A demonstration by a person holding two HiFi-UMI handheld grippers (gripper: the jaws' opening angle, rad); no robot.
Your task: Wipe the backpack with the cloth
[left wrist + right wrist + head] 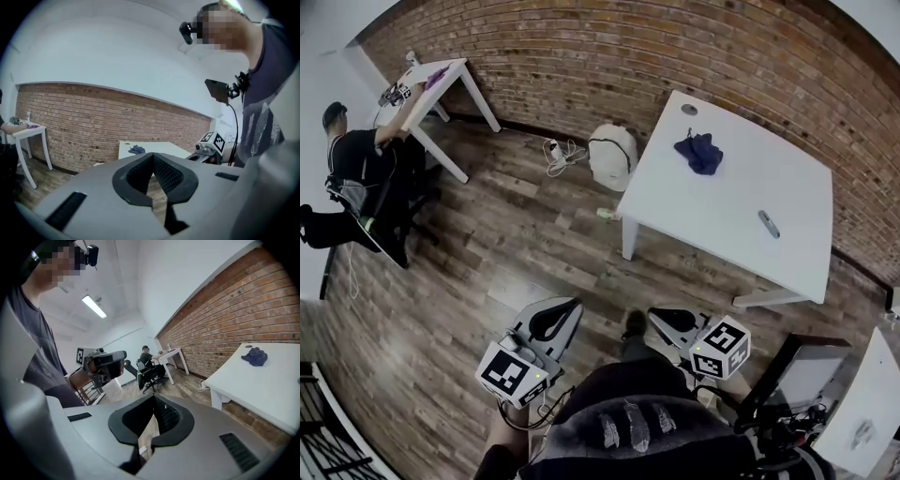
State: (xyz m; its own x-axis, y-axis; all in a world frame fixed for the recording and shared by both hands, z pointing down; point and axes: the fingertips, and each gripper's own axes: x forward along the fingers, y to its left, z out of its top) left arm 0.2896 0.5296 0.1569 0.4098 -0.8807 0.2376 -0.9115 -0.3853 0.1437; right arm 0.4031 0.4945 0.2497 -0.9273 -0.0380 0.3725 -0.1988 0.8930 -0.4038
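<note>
Looking first at the fingers [169, 176] of the left gripper [153, 161], I see the black ribbed faces pressed together with nothing between them. The right gripper [153, 401] is the same, closed on nothing. Both are held low and close in front of the person, over the wooden floor [487, 262] and well apart from the white table [750, 178]. The cloth [698, 153], a crumpled dark blue one, lies on that table towards its far side, near the brick wall [628, 56]. The backpack [612, 157], pale in colour, stands on the floor against the wall, just beside the table's near-left corner, with a tangle of cable [558, 153] next to it. I judge the wiping has not begun and the approach to the table is the step in hand. The next move, I think, calls for spreading one gripper's fingers over the cloth and pinching a fold before carrying it down to the backpack. The backpack shows only small in the head view, so I cannot tell its straps, its zips or where it needs wiping, and I cannot pick it out in either gripper view. A thin grey stick [768, 223] on the table is too small to name.
</note>
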